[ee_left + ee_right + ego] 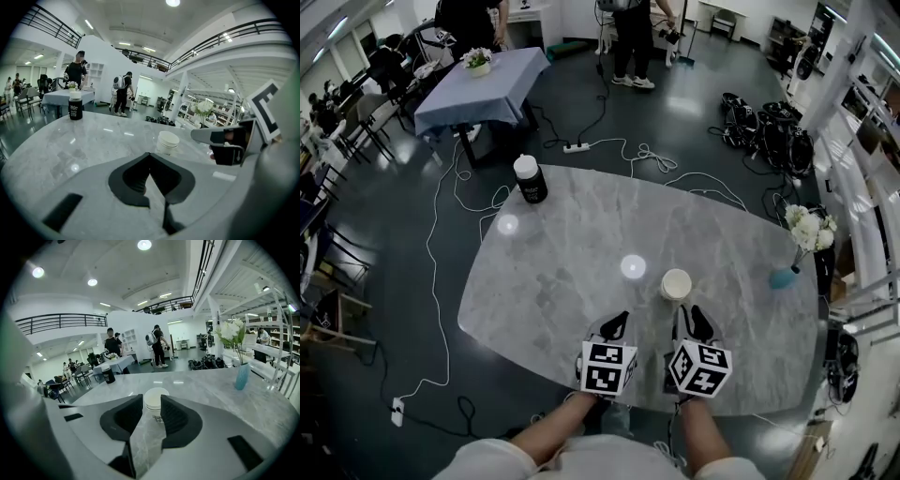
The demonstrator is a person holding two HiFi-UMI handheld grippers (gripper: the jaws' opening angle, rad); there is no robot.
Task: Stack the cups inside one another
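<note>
**Task item.** The cup stack (676,284) is white and stands upright on the marble table (553,281), right of centre in the lower half of the head view. A second rim band shows just under the top rim, so one cup sits inside another. The right gripper view shows dark print low on the side, too small to read.

**Grippers.** The left gripper (616,324) is below and left of the stack and apart from it. Its jaws meet at the tips with nothing between them. The right gripper (691,317) is just below the stack. Its jaws stand partly apart, and the stack shows in the gap just beyond the tips. No pad is seen pressing on it.

**Edges and clearance.** The stack is nearer the table's lower edge than its upper edge, and both grippers hang over that lower margin. Bare marble extends left of the stack and above it. A black jar (530,179) with a white lid stands close to the upper-left edge, well apart from the stack. A blue vase (785,277) of white flowers stands at the right edge. The strip of marble between stack and vase is bare. On the floor beyond the upper edge lie white cables (614,145), and a cloth-covered table (483,84) stands in the upper left.
</note>
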